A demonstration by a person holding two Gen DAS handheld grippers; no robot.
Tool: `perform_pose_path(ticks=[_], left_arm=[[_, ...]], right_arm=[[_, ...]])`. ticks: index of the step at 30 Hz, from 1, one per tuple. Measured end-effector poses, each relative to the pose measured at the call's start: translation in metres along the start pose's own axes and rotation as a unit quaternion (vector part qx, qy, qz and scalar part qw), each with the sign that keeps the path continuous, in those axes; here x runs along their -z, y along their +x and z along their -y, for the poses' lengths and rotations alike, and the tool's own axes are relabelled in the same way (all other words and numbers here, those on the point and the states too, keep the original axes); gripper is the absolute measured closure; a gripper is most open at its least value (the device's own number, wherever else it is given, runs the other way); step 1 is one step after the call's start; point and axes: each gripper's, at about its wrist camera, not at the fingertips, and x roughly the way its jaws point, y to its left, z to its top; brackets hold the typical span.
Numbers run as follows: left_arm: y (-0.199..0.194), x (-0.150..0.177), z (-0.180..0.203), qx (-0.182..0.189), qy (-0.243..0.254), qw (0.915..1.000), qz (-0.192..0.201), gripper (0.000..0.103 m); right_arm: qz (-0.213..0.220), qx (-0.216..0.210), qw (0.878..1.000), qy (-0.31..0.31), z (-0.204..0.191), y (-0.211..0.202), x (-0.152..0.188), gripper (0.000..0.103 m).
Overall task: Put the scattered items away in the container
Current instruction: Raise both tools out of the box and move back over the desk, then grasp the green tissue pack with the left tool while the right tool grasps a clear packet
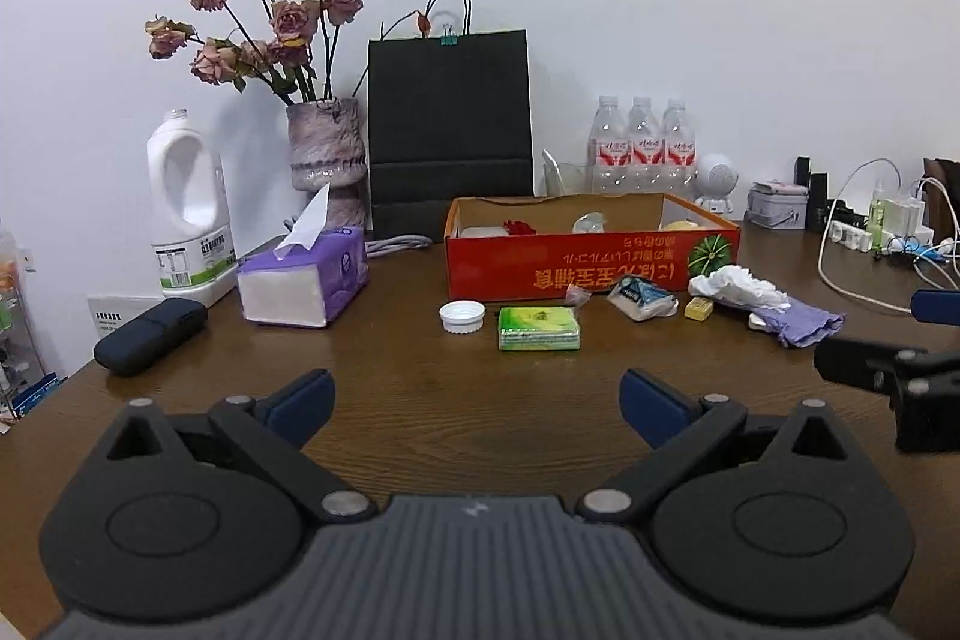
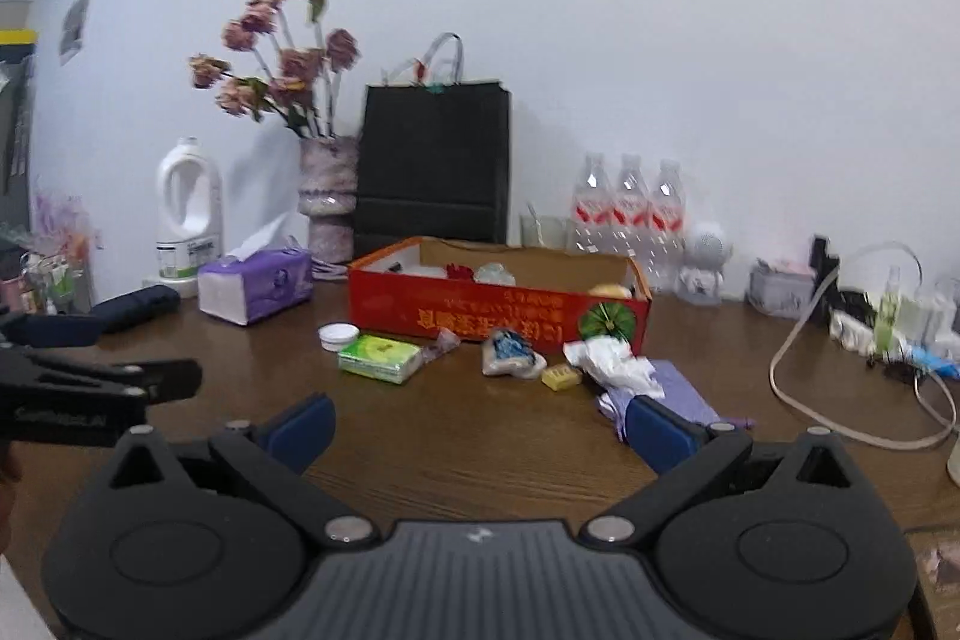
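Here, both grippers, left (image 1: 477,409) and right (image 2: 477,433), hover with jaws apart and empty, short of the litter fronting the red box (image 1: 591,265), ready for picking.

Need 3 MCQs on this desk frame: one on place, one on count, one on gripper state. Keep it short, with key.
1. Where does the white bottle cap lie?
A. inside the red box
B. on the table, left of the green tissue pack
C. on top of the purple tissue box

2. How many water bottles stand behind the red box?
A. one
B. three
C. five

3. How do the left gripper and right gripper stand?
A. both open and empty
B. left shut on the cap
C. right shut on the purple cloth

Answers:
1 B: the cap sits on the wood beside the green tissue pack, in front of the box.
2 B: three red-labelled bottles show in a row.
3 A: both pairs of blue fingers are spread wide, with only table between them.
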Motion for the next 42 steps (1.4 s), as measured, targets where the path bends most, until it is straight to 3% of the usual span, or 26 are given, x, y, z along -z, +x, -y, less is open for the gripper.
perform_pose_path(ticks=[5, 8, 14, 16, 17, 18, 20, 24, 28, 31, 33, 35, 37, 42], left_arm=[[0.041, -0.016, 0.006, 0.034, 0.011, 0.9986, -0.039, 0.0], [0.086, -0.04, 0.021, 0.064, 0.051, 0.9966, -0.015, 0.0], [0.2, -0.05, 0.048, 0.034, 0.065, 0.9927, -0.096, 0.001], [0.212, -0.044, 0.048, 0.041, 0.06, 0.9912, -0.111, 0.016], [0.216, -0.041, 0.043, 0.051, 0.048, 0.9899, -0.123, 0.032], [0.218, -0.038, 0.037, 0.062, 0.031, 0.9881, -0.137, 0.039], [0.212, -0.035, 0.025, 0.072, 0.005, 0.9875, -0.14, 0.039], [0.186, -0.031, 0.005, 0.071, -0.012, 0.991, -0.112, 0.039], [0.175, -0.03, -0.011, 0.083, -0.036, 0.9905, -0.103, 0.039], [0.178, -0.032, -0.015, 0.065, -0.037, 0.9921, -0.101, 0.038], [0.176, -0.033, -0.019, 0.063, -0.046, 0.9926, -0.093, 0.038], [0.176, -0.033, -0.02, 0.069, -0.05, 0.9921, -0.091, 0.038], [0.178, -0.032, -0.02, 0.068, -0.05, 0.9916, -0.098, 0.038], [0.177, -0.033, -0.021, 0.076, -0.055, 0.9907, -0.099, 0.038]], right_arm=[[-0.027, -0.015, 0.998, 0.054, 0.017, 0.017, 0.005, 0.0], [-0.042, -0.019, 0.996, 0.07, 0.023, 0.027, 0.006, 0.0], [-0.053, 0.006, 0.996, 0.068, 0.031, 0.038, 0.008, 0.0], [-0.061, 0.016, 0.995, 0.072, 0.038, 0.043, 0.009, 0.0], [-0.064, 0.019, 0.995, 0.073, 0.041, 0.046, 0.009, 0.0], [-0.067, 0.021, 0.995, 0.073, 0.044, 0.05, 0.009, 0.0], [-0.075, 0.018, 0.994, 0.071, 0.047, 0.061, 0.005, 0.0], [-0.078, -0.023, 0.995, 0.057, 0.042, 0.095, -0.013, 0.011], [-0.087, -0.05, 0.994, 0.043, 0.024, 0.15, -0.039, 0.013], [-0.118, -0.067, 0.99, 0.026, 0.003, 0.206, -0.054, 0.031], [-0.146, -0.067, 0.987, 0.021, -0.011, 0.242, -0.059, 0.058], [-0.164, -0.055, 0.985, 0.017, -0.022, 0.27, -0.059, 0.069], [-0.179, -0.033, 0.983, 0.016, -0.028, 0.287, -0.057, 0.07], [-0.191, -0.037, 0.981, 0.007, -0.039, 0.302, -0.051, 0.073]])
